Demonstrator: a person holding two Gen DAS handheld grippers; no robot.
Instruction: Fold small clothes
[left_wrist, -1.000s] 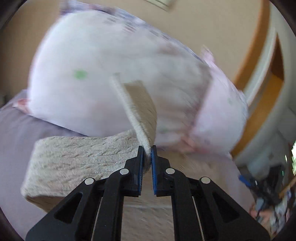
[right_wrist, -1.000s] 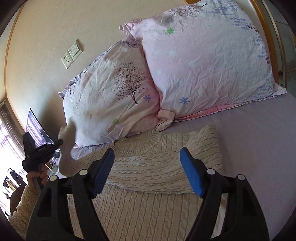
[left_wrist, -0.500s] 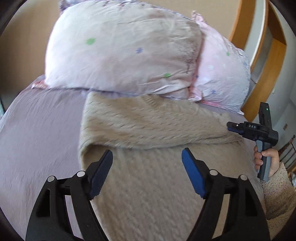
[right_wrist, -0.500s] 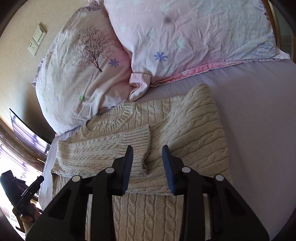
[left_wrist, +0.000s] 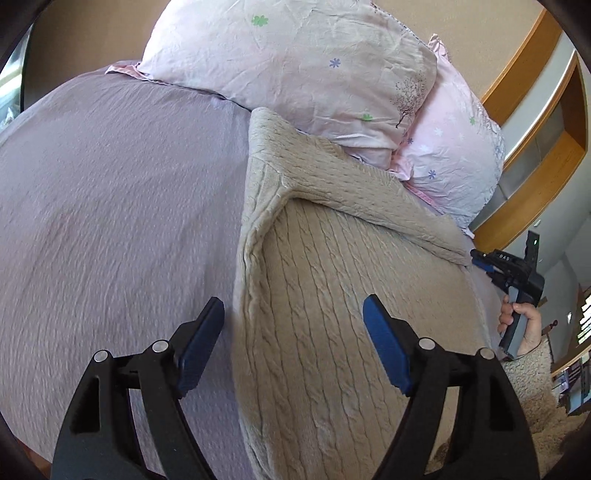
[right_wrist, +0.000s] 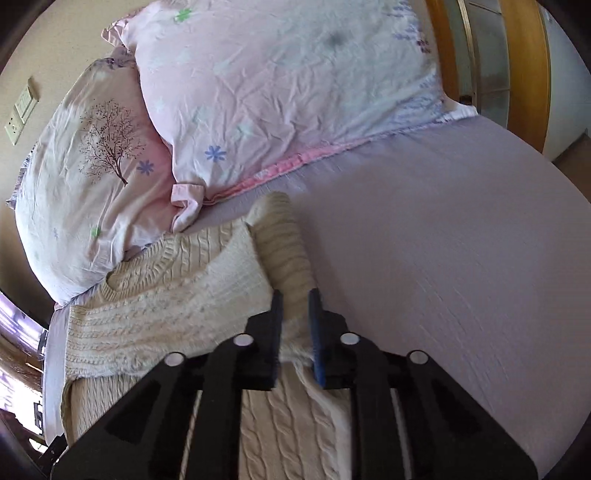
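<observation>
A cream cable-knit sweater (left_wrist: 332, 295) lies on the lilac bed sheet (left_wrist: 110, 206), its collar toward the pillows, with one sleeve folded across the chest (right_wrist: 155, 317). My left gripper (left_wrist: 293, 332) is open and empty above the sweater's left edge. My right gripper (right_wrist: 295, 314) is shut on the sweater's right sleeve (right_wrist: 284, 254), a bunched fold of knit between its pads. The right gripper also shows at the far right of the left wrist view (left_wrist: 484, 264), held in a hand.
Two pink floral pillows (right_wrist: 280, 85) (right_wrist: 92, 177) lean at the head of the bed behind the sweater. A wooden frame (left_wrist: 532, 107) stands to the right. A wall socket (right_wrist: 20, 110) is on the beige wall. Bare sheet (right_wrist: 461, 258) lies right of the sweater.
My left gripper let go of the left sleeve, opened and drew back to the sweater's left edge. My right gripper moved onto the right sleeve and shut on it.
</observation>
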